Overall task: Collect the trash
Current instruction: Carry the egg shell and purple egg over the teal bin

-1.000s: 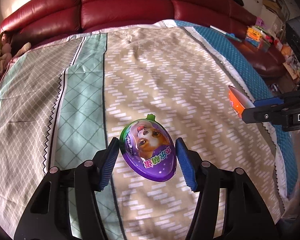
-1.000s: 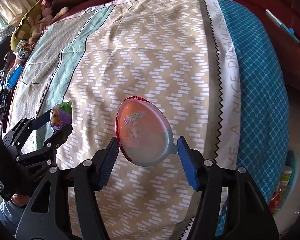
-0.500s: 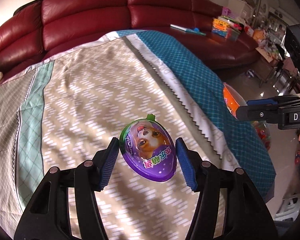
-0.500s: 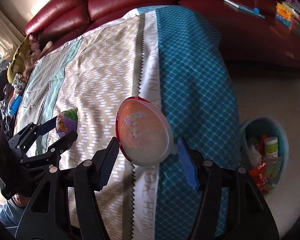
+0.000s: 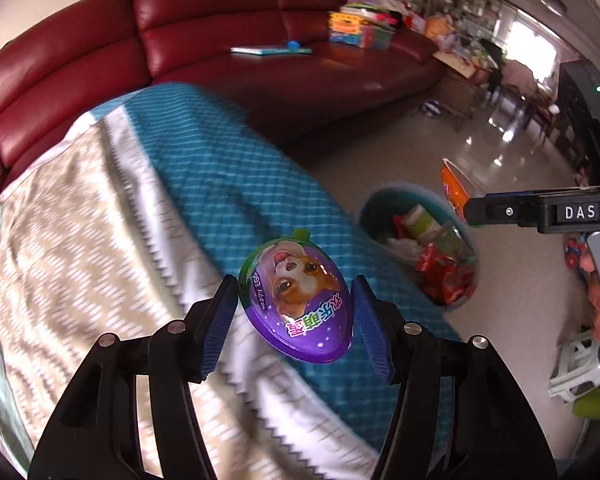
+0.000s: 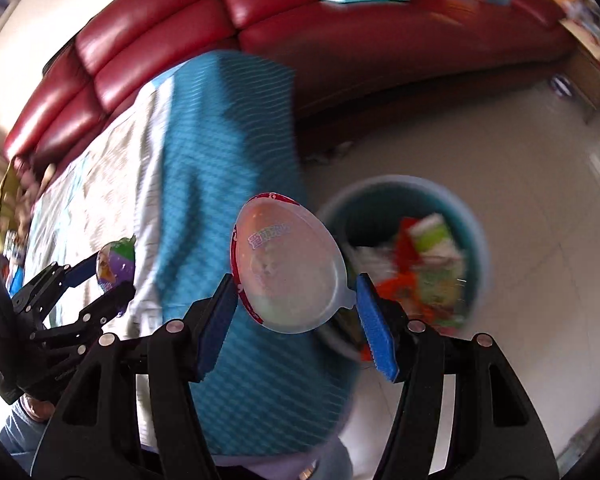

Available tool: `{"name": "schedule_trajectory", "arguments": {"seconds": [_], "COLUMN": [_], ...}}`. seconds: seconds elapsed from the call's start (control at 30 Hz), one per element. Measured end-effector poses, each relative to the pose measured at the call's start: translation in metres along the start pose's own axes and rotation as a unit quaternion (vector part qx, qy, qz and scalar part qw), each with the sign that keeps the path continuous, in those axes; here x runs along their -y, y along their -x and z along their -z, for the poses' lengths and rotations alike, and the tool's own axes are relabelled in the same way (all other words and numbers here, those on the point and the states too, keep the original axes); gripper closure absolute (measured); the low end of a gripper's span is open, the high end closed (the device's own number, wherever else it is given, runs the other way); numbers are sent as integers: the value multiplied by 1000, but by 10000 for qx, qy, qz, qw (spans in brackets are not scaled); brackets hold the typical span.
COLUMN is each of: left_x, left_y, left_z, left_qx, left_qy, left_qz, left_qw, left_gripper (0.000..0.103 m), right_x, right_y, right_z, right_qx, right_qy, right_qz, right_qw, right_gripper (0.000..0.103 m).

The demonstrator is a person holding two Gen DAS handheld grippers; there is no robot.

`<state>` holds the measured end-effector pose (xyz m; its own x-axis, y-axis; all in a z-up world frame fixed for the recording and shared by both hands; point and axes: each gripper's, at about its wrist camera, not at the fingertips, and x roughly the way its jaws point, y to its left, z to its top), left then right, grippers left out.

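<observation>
My left gripper [image 5: 294,312] is shut on a purple egg-shaped package [image 5: 296,300] with a dog face, held above the right edge of the cloth-covered table [image 5: 100,240]. My right gripper [image 6: 296,304] is shut on a clear and red egg-shaped package [image 6: 284,276], held next to the teal trash bin [image 6: 472,216] on the floor. The bin holds several wrappers. In the left wrist view the bin [image 5: 370,210] lies to the right, with the right gripper [image 5: 472,212] and its orange package [image 5: 452,188] above it. The left gripper [image 6: 112,276] shows at the left of the right wrist view.
A red leather sofa [image 5: 220,40] curves behind the table, with a book [image 5: 272,50] and toy boxes [image 5: 356,28] on it. The glossy tiled floor [image 6: 540,140] spreads around the bin. A white stool [image 5: 576,364] stands at the far right.
Both grippers have swung right, from over the table's middle to its right edge. The trash bin has come into view under the right gripper. Both packages stay gripped.
</observation>
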<state>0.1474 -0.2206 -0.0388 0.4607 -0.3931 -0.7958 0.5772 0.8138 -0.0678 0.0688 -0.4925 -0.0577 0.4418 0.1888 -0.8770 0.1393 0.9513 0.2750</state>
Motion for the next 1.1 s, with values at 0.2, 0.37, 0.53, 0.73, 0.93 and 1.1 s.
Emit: {"name": "schedule_trajectory", "arguments": {"seconds": [0.2,0.37,0.53,0.73,0.93,1.1], "left_x": [44,69,91,108,113,114], "left_y": [-31,-53,-72,-91,-109,-119], "left_z": [-14,-22,-29,-35,-43,-48], "left_qx": [-240,-391,-491,-597,-702,-755], "left_qy": [-330,-484,-574,-627,-625,-659], "left_qz": [172,262,381,483,589,686], "left_qw": [9990,9977,9964,9951,9938,9926], "left_gripper": [43,43,43,43,43,43], "right_x": [61,89,107,120,126,128], "right_y": [7,2,-3,-8,-13,-13], "right_z": [9,15,16,14,11,8], "right_qx": [69,-4,-70,-172,-239,-261], "right_qy": [-467,-647,-733,-799,-854,-865], "right_qz": [145,183,258,313,345,416], "right_qw": [9988,9977,9969,9962,9955,9950], "right_gripper": [45,45,45,45,45,45]}}
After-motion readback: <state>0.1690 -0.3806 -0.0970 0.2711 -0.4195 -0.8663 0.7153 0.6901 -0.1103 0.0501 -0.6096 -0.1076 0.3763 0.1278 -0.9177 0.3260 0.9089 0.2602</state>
